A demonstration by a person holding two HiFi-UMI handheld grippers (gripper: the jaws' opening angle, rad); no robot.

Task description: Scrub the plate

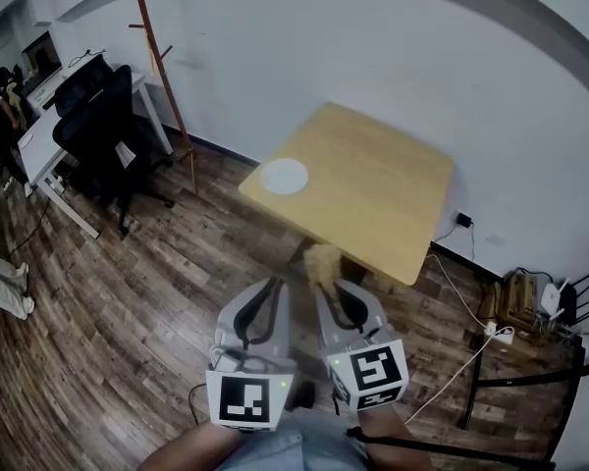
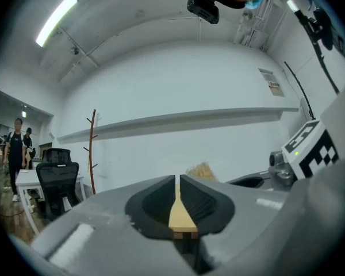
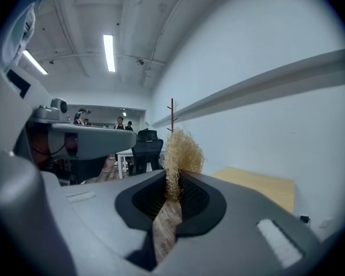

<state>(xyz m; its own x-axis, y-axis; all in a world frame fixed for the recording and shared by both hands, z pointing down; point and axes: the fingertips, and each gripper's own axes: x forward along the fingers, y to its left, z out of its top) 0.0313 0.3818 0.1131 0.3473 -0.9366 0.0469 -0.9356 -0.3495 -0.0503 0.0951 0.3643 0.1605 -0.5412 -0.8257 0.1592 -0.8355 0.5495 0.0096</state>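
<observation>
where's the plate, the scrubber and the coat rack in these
plate [image 1: 285, 176]: head view, centre of its white face.
scrubber [image 3: 183, 149]: right gripper view, on the straw-coloured tuft above the jaws.
coat rack [image 1: 158, 62]: head view, partway up its reddish pole.

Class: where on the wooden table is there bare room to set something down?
Nearly all the table is bare: from the white plate across to the wall-side and right edges. Only the plate's left corner is taken.

- I count one plate, near the table's left corner.
- One table.
- One scrubber.
- Two hand-held units: left gripper, right gripper.
- One coat stand.
</observation>
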